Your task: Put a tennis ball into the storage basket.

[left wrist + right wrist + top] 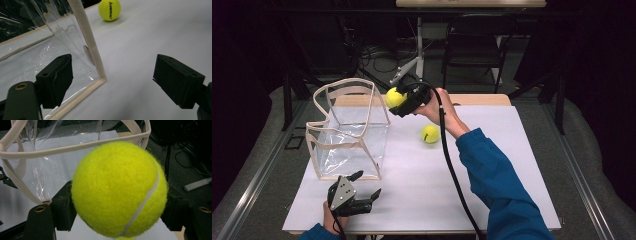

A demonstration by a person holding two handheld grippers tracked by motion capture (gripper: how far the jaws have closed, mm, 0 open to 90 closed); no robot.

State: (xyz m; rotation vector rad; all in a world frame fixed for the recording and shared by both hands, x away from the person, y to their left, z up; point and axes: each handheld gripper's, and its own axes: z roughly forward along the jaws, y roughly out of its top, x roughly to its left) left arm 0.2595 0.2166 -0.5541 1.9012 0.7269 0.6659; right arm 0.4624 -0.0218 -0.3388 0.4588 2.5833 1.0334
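Note:
A clear plastic bag (349, 132) with beige trim stands open on the white table (492, 190) at the left. My right gripper (399, 102) is shut on a yellow tennis ball (394, 97), held in the air just right of the bag's upper rim (75, 147). The same ball (118, 188) sits large between the jaws in the right gripper view. A second tennis ball (430, 133) (109, 9) lies on the table right of the bag. My left gripper (367, 186) rests open near the front edge, by the bag's front corner (98, 77).
A black cable (452, 165) trails from the right gripper across the table. Beyond the table stand a dark chair (474, 47) and a metal stand (412, 62) on the floor. Bare white tabletop extends to the right and front.

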